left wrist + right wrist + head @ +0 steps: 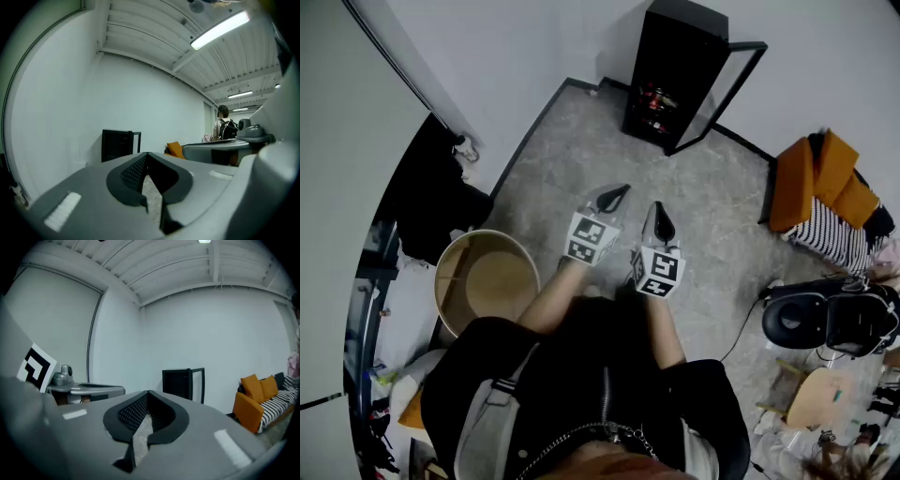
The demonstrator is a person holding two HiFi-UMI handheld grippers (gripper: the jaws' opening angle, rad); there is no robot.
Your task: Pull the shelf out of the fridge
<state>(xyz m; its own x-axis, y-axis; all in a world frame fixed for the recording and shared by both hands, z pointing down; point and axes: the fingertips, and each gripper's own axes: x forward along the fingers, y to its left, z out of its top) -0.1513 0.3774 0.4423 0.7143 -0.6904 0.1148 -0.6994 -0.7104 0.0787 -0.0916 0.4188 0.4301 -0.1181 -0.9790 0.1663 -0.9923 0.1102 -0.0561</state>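
Note:
A small black fridge (675, 75) stands against the far wall with its glass door (727, 89) swung open to the right; red items show on a shelf (656, 101) inside. It also appears small and distant in the left gripper view as the fridge (117, 144) and in the right gripper view as the fridge (180, 383). My left gripper (617, 195) and right gripper (664, 225) are held side by side above the floor, well short of the fridge. Both are shut, with nothing between their jaws.
A round wooden table (483, 281) stands at my left, an orange sofa (820, 178) with a striped cushion at the right. A black device (825, 319) with a cable lies on the grey floor (600, 159) at the right. A person (225, 127) with a backpack stands far off.

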